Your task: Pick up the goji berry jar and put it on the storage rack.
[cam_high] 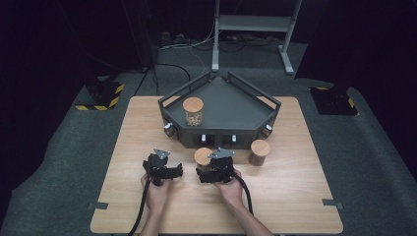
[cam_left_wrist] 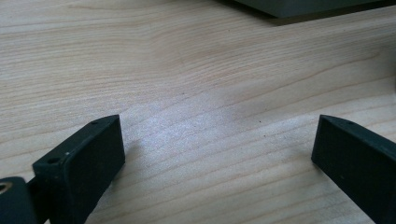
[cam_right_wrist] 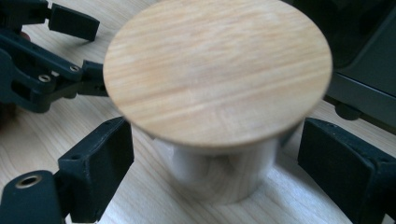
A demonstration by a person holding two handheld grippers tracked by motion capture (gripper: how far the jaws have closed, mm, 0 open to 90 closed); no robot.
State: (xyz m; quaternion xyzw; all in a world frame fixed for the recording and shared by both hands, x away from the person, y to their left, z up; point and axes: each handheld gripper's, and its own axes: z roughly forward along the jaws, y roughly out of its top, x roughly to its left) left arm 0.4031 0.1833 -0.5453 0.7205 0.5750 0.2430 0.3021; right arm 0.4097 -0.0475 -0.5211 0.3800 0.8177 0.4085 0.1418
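Looking down from the high view, a wooden table [cam_high: 295, 196] carries a dark angular tray [cam_high: 236, 110] at its far side, with one wood-lidded jar [cam_high: 193, 111] standing inside it, probably so it stays corralled by the low walls. A darker jar [cam_high: 259, 152] stands on the table just in front of the tray's right end. A third jar, the near jar [cam_high: 203, 157], stands before the tray's front wall, and the right gripper [cam_high: 216, 169] sits right up against it, likely lining up a grasp. The left gripper [cam_high: 162, 167] rests on bare wood to the left of it, apparently out of the way.

In the left gripper view, the jaws stand wide apart with nothing but table grain between them; a corner of the tray shows at the top edge.

In the right gripper view, the near jar [cam_right_wrist: 217, 70] stands upright between the jaws, its round lid toward the camera. The jaws are spread wider than the jar body and flank it on both sides; the blur makes it hard to tell, but they seem not to touch the glass yet. The left gripper [cam_right_wrist: 70, 46] lies beyond.
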